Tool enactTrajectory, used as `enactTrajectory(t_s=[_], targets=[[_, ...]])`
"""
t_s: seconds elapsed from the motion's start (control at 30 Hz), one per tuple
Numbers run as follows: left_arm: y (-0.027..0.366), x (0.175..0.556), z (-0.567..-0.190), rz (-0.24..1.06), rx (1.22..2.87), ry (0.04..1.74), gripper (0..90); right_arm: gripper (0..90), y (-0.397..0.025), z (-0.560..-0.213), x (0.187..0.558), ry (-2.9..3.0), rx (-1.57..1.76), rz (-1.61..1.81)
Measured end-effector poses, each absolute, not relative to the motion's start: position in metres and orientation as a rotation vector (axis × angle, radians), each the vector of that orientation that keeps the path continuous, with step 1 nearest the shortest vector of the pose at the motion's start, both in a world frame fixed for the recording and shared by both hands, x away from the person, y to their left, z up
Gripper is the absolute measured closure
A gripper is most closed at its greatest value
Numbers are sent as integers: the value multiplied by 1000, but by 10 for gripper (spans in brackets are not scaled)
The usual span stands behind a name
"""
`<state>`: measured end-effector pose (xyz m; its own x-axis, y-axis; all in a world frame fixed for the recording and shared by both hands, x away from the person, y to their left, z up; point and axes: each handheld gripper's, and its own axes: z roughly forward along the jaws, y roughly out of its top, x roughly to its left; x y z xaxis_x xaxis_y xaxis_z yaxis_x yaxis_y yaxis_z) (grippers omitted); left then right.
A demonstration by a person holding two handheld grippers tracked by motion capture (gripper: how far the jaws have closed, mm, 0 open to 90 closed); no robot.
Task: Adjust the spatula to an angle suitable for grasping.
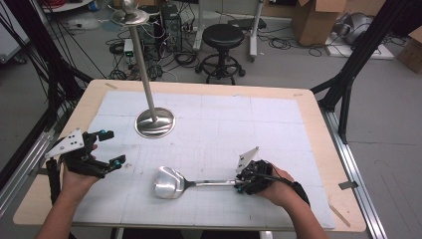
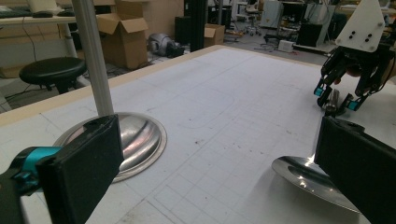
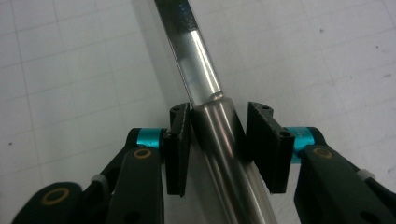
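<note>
Right tongs (image 1: 242, 182) straddle the ladle's (image 1: 171, 182) handle low on the surface (image 1: 278, 124), jaws a little apart, seemingly not yet pinching it. Left tongs (image 1: 110, 148) hover wide open and empty, near the steel stand (image 1: 154, 122).

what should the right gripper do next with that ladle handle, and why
Probably close the right gripper on the ladle handle. In the right gripper view the jaws straddle the handle, the left pad about touching it and a small gap at the other, so it is not clamped. The ladle lies flat on the table, bowl toward the left gripper, which is open and apart.
</note>
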<state>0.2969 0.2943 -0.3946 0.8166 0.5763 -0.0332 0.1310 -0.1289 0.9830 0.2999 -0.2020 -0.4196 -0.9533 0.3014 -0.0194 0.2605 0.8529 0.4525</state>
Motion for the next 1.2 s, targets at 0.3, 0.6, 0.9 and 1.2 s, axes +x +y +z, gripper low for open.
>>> enactTrajectory(t_s=[0.3,0.6,0.9,1.2], targets=[[293,298,-395,419,1680,559,18,654,-197,-418,298,2921,291,698],[293,300,-394,417,1682,557,17,673,-164,-420,309,2907,221,765],[299,298,-391,426,1653,561,17,683,-115,-421,324,2918,135,799],[300,297,-390,430,1648,562,18,683,-83,-416,332,2913,85,792]])
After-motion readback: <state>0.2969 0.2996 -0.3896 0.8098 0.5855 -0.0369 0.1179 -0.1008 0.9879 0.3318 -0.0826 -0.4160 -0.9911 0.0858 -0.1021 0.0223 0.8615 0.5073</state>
